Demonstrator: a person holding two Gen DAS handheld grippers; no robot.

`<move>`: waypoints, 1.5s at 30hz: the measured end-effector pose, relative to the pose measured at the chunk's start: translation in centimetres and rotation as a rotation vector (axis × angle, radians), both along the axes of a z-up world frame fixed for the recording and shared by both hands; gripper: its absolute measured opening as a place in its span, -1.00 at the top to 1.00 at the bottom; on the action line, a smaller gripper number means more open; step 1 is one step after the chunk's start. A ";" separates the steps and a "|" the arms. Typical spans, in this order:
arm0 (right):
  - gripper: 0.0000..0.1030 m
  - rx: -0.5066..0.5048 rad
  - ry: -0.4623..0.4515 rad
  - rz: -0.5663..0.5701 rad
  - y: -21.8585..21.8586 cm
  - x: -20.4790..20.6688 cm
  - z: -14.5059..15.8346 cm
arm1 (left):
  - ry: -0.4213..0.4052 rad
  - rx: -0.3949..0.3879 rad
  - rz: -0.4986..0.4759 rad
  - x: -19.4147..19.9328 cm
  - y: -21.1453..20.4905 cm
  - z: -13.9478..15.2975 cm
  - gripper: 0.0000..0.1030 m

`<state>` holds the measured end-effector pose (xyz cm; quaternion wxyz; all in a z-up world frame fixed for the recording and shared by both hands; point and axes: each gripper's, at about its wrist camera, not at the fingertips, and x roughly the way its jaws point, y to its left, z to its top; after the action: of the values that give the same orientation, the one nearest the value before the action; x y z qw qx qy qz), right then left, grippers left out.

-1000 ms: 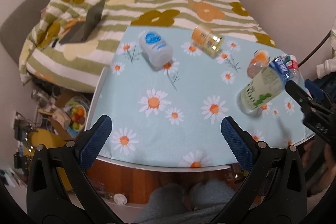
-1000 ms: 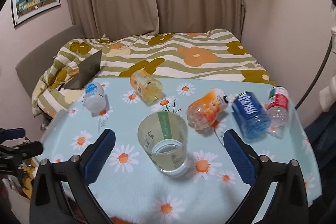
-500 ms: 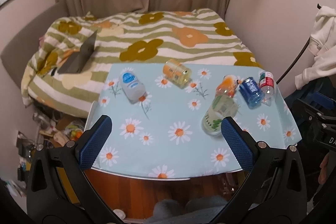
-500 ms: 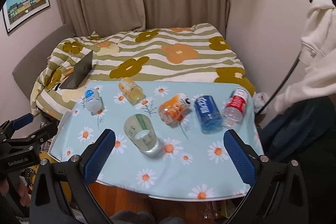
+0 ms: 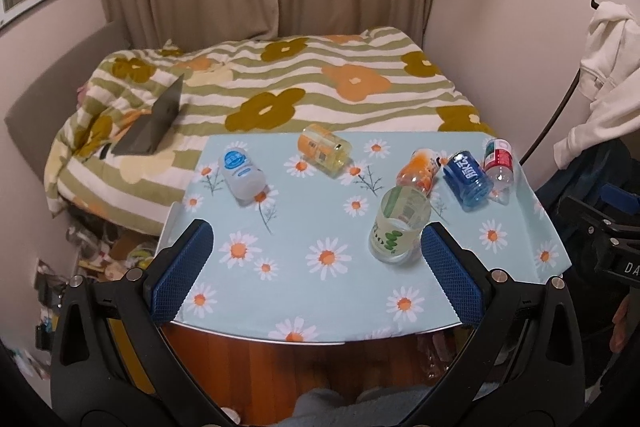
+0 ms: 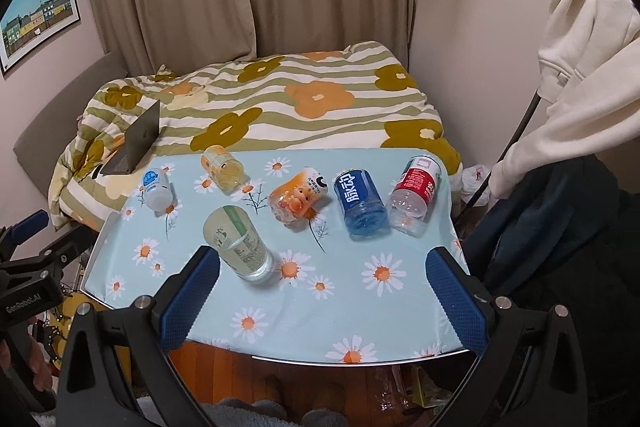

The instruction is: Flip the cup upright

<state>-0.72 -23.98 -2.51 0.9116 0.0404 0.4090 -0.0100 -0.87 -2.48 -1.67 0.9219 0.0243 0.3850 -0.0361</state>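
Observation:
A clear cup with green print [image 5: 400, 227] [image 6: 238, 243] stands on its base, mouth up, on the daisy-print table [image 5: 320, 291], right of centre near the front. Nothing touches it. My left gripper [image 5: 316, 233] is open and holds nothing; it hangs back over the table's front edge, and its right finger [image 5: 448, 271] sits just right of the cup in that view. My right gripper [image 6: 322, 259] is open too, back from the front edge, with the cup beyond its left finger [image 6: 192, 295].
Several cups lie on their sides behind it: white-blue [image 6: 157, 189], yellow [image 6: 224, 167], orange [image 6: 298, 197], blue [image 6: 360, 199], red [image 6: 416, 191]. A bed with a laptop [image 6: 138, 143] lies past the table. A white hoodie [image 6: 580, 75] hangs at right.
Both grippers have drawn back and up from the table, so the table looks smaller. The green-print cup stays standing where the right gripper was close to it.

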 end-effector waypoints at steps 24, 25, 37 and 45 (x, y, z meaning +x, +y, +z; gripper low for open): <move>-0.99 0.003 -0.004 -0.002 -0.2 0.0 0.1 | -0.013 0.011 0.001 -0.3 -0.3 0.8 -1.00; -0.99 0.002 -0.005 -0.002 -0.1 0.0 0.1 | -0.013 0.009 0.000 -0.4 -0.3 0.7 -1.00; -0.99 0.002 -0.006 -0.001 -0.2 0.0 0.0 | -0.012 0.013 -0.001 -0.2 -0.5 0.9 -1.00; -0.99 0.001 -0.007 0.001 -0.3 0.2 0.1 | -0.017 0.019 0.001 0.1 -0.2 0.8 -1.00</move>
<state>-0.53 -24.32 -2.40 0.9130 0.0405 0.4059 -0.0091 -0.82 -2.72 -0.83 0.9249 0.0333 0.3774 -0.0318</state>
